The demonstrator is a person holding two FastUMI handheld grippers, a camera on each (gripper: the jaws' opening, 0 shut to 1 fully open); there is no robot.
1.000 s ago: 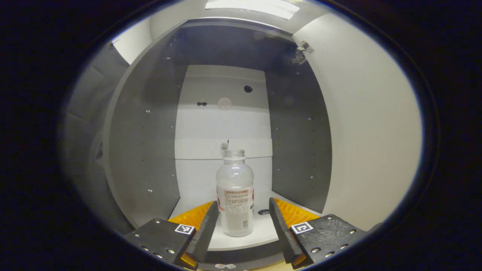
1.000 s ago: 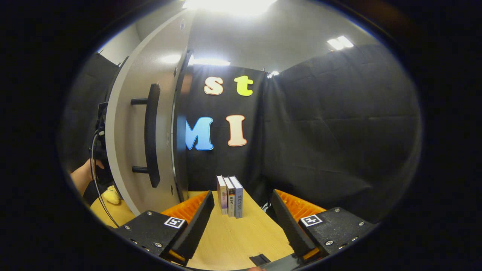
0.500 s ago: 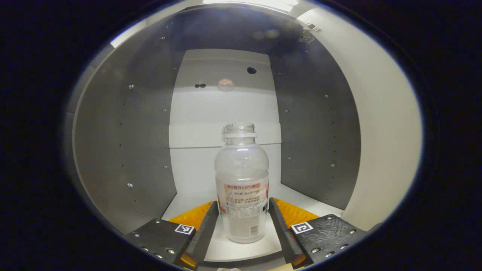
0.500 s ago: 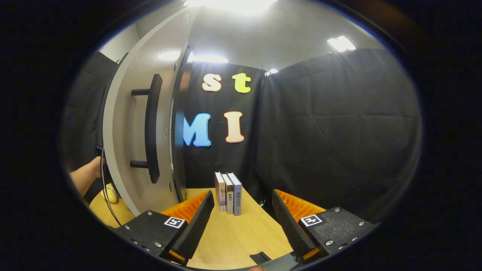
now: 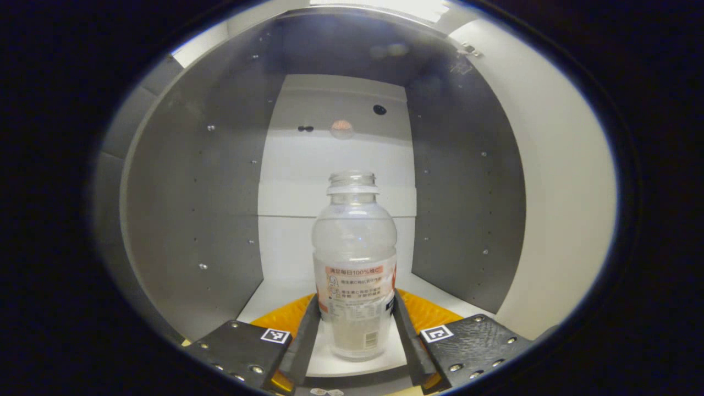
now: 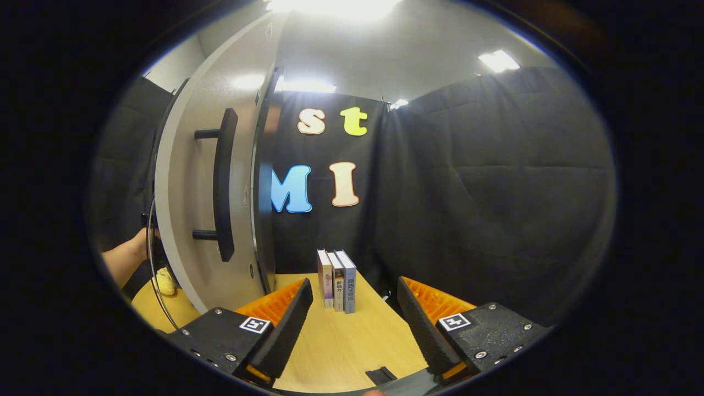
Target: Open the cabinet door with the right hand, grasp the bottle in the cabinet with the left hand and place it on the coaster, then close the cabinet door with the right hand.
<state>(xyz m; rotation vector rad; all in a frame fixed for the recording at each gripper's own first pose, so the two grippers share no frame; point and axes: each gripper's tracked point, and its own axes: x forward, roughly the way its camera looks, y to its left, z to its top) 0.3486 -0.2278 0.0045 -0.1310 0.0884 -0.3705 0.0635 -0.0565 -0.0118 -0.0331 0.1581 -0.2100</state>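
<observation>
A clear plastic bottle [image 5: 355, 242] with a printed label and no cap stands upright on the white floor of the cabinet [image 5: 198, 192]. My left gripper [image 5: 356, 300] reaches inside, and both fingers lie against the bottle's labelled lower part, shut on it. The cabinet door [image 6: 187, 181] with its dark bar handle [image 6: 223, 181] stands open at the left of the right gripper view. My right gripper [image 6: 355, 308] hovers open over the wooden table [image 6: 330, 341], holding nothing, to the right of the door.
The door's pale inner face [image 5: 555, 181] lines the right of the left gripper view. Three books [image 6: 336, 279] stand upright on the table by the black cloth wall. A person's arm [image 6: 124, 258] and a yellow object [image 6: 164, 281] lie beyond the door.
My left gripper has moved deeper into the cabinet until the bottle sits between its fingers, which have drawn in slightly against it. The right gripper has barely shifted.
</observation>
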